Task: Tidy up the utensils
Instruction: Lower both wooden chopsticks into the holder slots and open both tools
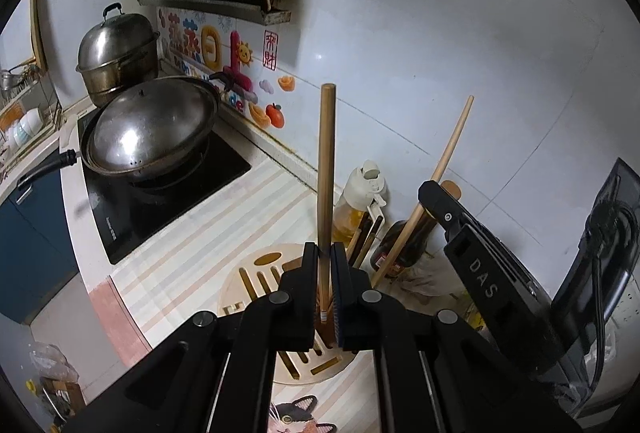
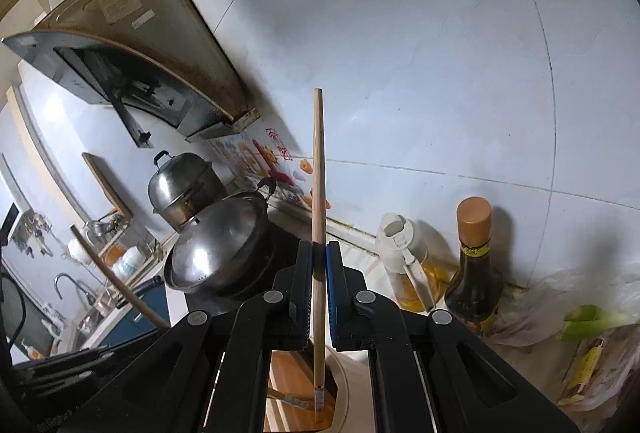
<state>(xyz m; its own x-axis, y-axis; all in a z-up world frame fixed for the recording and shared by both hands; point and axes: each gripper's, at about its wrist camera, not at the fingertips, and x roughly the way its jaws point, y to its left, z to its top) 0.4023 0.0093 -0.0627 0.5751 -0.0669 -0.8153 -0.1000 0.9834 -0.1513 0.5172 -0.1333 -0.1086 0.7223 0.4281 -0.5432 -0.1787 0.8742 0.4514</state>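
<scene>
Left wrist view: left gripper (image 1: pixel 328 257) clamped on wooden chopstick (image 1: pixel 326 169), held upright for lowering into slotted holder (image 1: pixel 248 273) directly beneath tongs; right gripper (image 2: pixel 319 257) likewise clamped on second chopstick (image 2: pixel 318 193), lower end already over holder opening (image 2: pixel 324 413); oil bottle (image 2: pixel 408 265) beside right tongs.

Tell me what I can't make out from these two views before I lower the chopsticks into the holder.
- Left wrist view: the left gripper covers most of the slotted holder, so the slot under the left chopstick is hidden.
- Right wrist view: the right chopstick reaches an opening at the bottom edge; the frame cuts off the holder around it.
- Right wrist view: dish rack items at far left are too small to identify.
</scene>
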